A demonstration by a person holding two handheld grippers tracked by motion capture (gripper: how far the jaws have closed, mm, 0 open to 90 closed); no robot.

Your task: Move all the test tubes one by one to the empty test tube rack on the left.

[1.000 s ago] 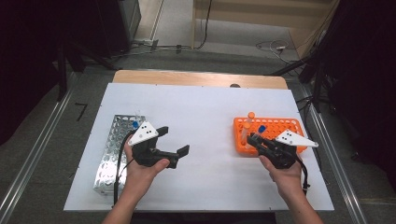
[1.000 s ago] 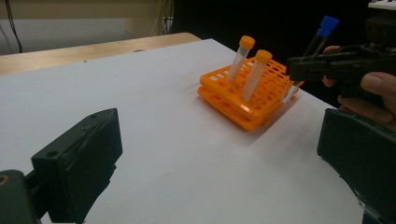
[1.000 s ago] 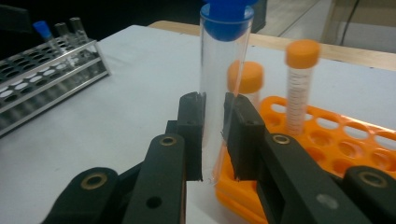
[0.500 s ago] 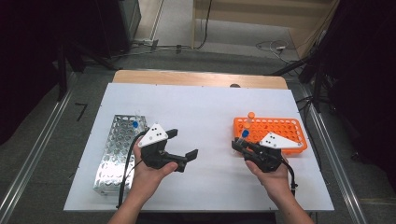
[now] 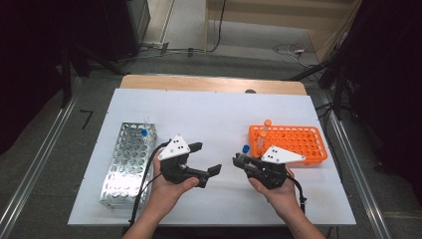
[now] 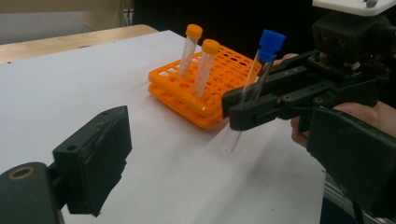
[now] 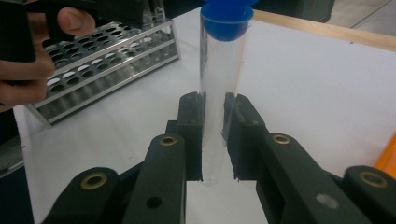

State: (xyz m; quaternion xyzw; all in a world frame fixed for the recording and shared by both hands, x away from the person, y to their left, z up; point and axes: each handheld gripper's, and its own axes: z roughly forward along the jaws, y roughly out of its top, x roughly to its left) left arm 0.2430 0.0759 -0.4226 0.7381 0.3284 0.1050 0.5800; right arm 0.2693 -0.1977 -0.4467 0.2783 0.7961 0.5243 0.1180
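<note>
My right gripper (image 5: 240, 160) is shut on a clear tube with a blue cap (image 7: 219, 84), held upright above the white table near its middle. The same blue-capped tube (image 6: 254, 84) appears in the left gripper view, clamped in the other gripper's black jaws. My left gripper (image 5: 206, 158) is open and empty, its jaws pointing right toward the tube. An orange rack (image 5: 294, 143) behind the right hand holds two orange-capped tubes (image 6: 198, 60). At the left lies a metal rack (image 5: 127, 160) with a blue-capped tube (image 5: 144, 132) in its far end.
The white table top (image 5: 209, 114) has bare room between the two racks and behind the grippers. A wooden edge (image 5: 209, 83) runs along the far side. Cables trail from both grippers toward the front edge.
The right gripper has moved left from the orange rack toward the table's middle with the blue-capped tube. The left gripper has moved right toward it.
</note>
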